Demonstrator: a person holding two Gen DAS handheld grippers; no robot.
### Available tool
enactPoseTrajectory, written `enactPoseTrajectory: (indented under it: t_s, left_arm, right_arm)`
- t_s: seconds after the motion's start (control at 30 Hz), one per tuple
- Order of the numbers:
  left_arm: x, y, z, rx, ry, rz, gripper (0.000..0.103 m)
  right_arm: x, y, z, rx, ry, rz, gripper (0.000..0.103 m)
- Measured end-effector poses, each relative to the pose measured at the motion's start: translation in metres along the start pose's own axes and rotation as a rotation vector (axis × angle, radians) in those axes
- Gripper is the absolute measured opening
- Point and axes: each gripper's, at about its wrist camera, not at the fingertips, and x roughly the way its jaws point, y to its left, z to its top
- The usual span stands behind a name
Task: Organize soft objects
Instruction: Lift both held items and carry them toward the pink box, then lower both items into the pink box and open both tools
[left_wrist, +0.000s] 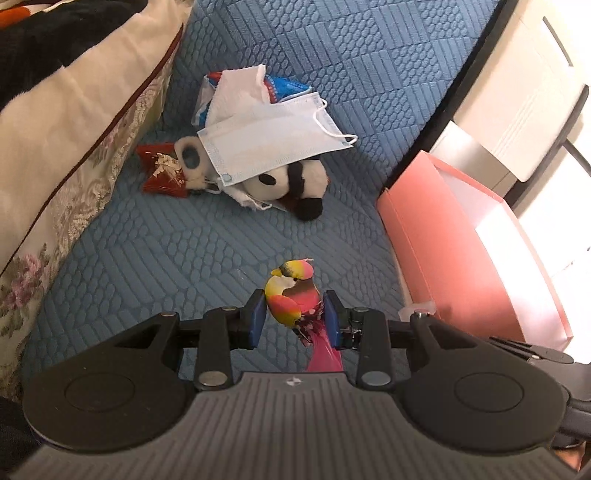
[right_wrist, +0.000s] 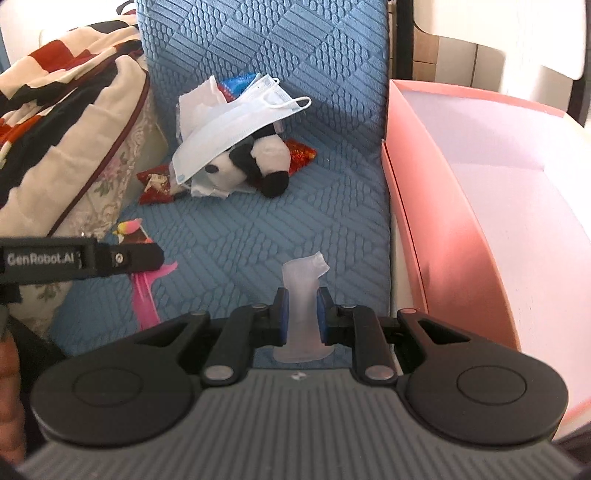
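Observation:
My left gripper (left_wrist: 295, 314) is shut on a colourful toy bird (left_wrist: 291, 295) with pink tail feathers, held above the blue quilted bed cover (left_wrist: 369, 74). The bird also shows at the left of the right wrist view (right_wrist: 129, 229). My right gripper (right_wrist: 300, 306) is shut on a translucent white soft piece (right_wrist: 301, 291). Farther back lies a pile: a panda plush (left_wrist: 284, 181) (right_wrist: 251, 162) under a light blue face mask (left_wrist: 269, 144) (right_wrist: 229, 125), white tissue (left_wrist: 240, 92) (right_wrist: 199, 103) and red packets (left_wrist: 162, 170) (right_wrist: 155, 184).
An open pink box (left_wrist: 443, 236) (right_wrist: 424, 184) stands at the right, beside the bed cover. A floral pillow and a folded blanket (left_wrist: 74, 110) (right_wrist: 62, 129) fill the left side. A white chair (left_wrist: 517, 92) stands beyond the box.

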Motion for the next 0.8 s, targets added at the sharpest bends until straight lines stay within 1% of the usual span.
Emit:
enactPoseTrajectory:
  t_s: [0.2,0.37,0.5,0.6,0.73,0.8]
  left_arm:
    - [-0.011,-0.008,0.007,0.008,-0.003,-0.023,0.039]
    - [-0.023,-0.02,0.011,0.008,-0.002,-0.042,0.039]
    - [-0.03,-0.034,0.016,0.035,0.008,-0.05,0.039]
    - [-0.038,-0.043,0.022,0.037,-0.01,-0.07,0.039]
    - [-0.046,-0.062,0.031,0.079,-0.02,-0.045,0.039]
    - [-0.049,-0.072,0.036,0.088,-0.026,-0.05,0.039]
  right_arm:
    - [-0.02,-0.006,0.002,0.012,-0.022,0.006,0.019]
    - [-0.039,-0.01,0.011,0.024,-0.042,0.029,0.019]
    - [-0.053,-0.011,0.022,0.019,-0.058,0.042,0.019]
    - [-0.065,-0.014,0.03,0.011,-0.079,0.054,0.019]
    - [-0.08,-0.025,0.043,0.02,-0.107,0.055,0.019]
    - [-0.087,-0.029,0.049,0.013,-0.122,0.044,0.019]
